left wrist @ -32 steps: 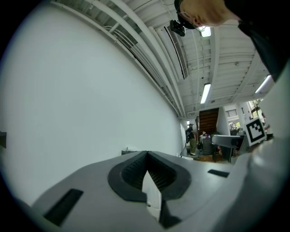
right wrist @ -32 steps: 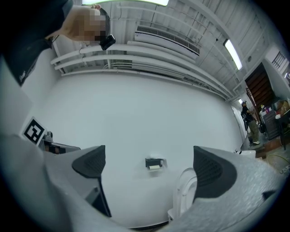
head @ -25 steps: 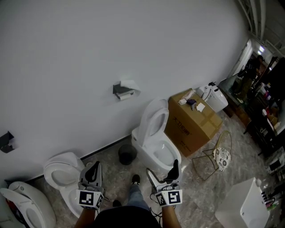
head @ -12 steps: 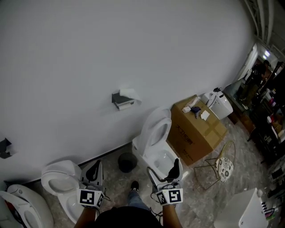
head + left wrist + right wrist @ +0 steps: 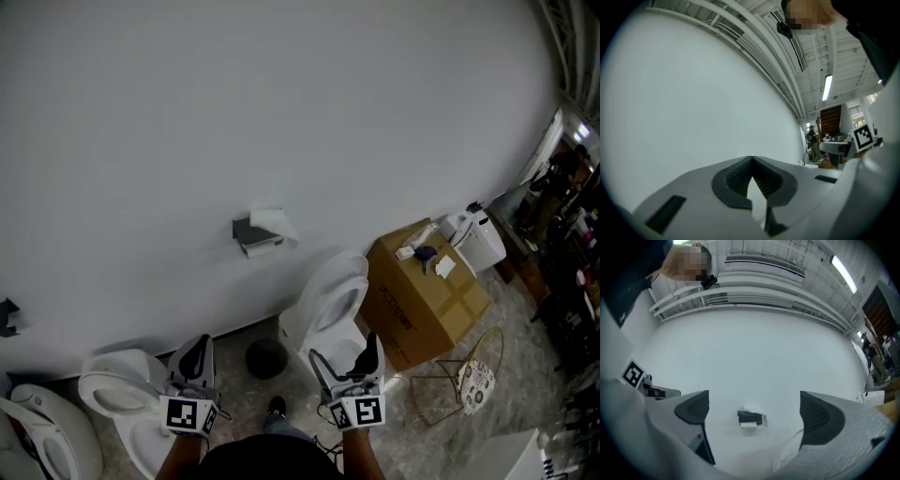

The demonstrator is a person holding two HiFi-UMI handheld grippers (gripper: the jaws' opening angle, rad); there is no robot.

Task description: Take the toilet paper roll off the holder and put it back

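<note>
Over the last second the toilet paper holder (image 5: 249,232) had slid lower in the head view, and the cardboard box (image 5: 424,298) had drifted off to the right, while both grippers stayed low at the bottom edge of the picture. The toilet paper roll (image 5: 266,247) sat on the holder, fixed to the white wall (image 5: 281,103), with a loose white sheet draped over the holder's top. The left gripper (image 5: 195,354) was held well below the holder, its jaws pressed together with nothing between them (its own view showed only bare wall beyond the tips). The right gripper (image 5: 344,360) had its jaws spread wide and empty; in its view the holder and roll appeared between the two pads, far off on the wall and well apart from them. A white toilet (image 5: 330,302) with its lid raised stood under the holder, just beside the box, and a dark round bin (image 5: 265,357) sat on the floor near its base. Another toilet (image 5: 117,401) stood to the left.
</note>
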